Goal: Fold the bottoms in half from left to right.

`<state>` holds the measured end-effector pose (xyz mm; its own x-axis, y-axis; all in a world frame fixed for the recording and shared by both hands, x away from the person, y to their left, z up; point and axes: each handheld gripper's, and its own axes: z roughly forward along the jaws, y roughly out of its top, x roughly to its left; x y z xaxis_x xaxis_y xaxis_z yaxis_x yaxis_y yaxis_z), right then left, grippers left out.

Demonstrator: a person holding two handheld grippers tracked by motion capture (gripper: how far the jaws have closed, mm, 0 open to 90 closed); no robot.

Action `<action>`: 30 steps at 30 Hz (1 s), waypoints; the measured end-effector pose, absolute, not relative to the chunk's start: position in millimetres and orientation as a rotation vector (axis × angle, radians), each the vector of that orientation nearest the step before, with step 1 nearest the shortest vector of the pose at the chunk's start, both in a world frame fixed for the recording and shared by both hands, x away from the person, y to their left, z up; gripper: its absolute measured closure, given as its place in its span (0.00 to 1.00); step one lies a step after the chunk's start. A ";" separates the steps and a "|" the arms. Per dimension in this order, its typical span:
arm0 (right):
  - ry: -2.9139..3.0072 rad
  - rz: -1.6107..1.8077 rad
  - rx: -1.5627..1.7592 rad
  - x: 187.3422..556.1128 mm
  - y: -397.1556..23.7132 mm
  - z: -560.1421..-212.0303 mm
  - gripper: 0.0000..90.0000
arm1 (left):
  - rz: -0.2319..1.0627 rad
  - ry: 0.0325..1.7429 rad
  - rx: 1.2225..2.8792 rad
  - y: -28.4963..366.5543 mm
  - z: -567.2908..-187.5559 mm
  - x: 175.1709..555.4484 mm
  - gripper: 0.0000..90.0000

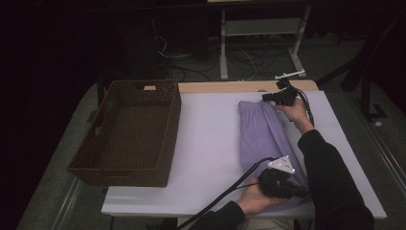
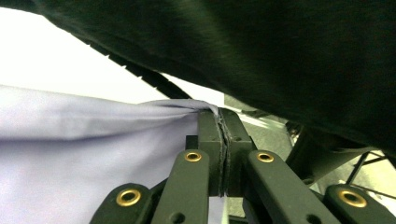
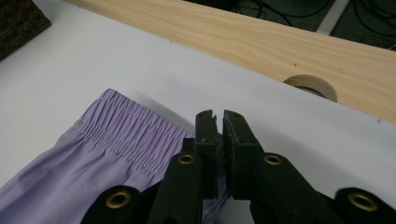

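You've got the purple garment (image 1: 268, 139) pinched at both ends, left gripper (image 2: 222, 122) lower right, right gripper (image 3: 218, 122) upper right; basket (image 1: 165, 125) lies left.

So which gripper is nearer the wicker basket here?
Left, though only slightly. The left gripper grips the purple garment at its near end; the right gripper holds its elastic waistband end, farther across from the wicker basket.

Lilac elastic-waisted garment (image 1: 265, 139) lies folded lengthwise on table.
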<state>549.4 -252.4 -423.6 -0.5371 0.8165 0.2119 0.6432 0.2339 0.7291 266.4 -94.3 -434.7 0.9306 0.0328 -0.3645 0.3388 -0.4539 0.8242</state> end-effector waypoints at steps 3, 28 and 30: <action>2.298 1.157 1.388 546.9 -248.4 -418.5 0.84 | -0.381 0.292 2.002 -91.4 -435.9 269.7 0.91; 2.166 1.271 1.438 505.1 -260.7 -378.2 0.34 | -0.331 0.472 1.911 -37.9 -426.9 286.2 0.48; 2.173 1.268 1.441 502.5 -261.5 -378.7 0.32 | -0.328 0.485 1.917 -34.5 -425.2 288.8 0.45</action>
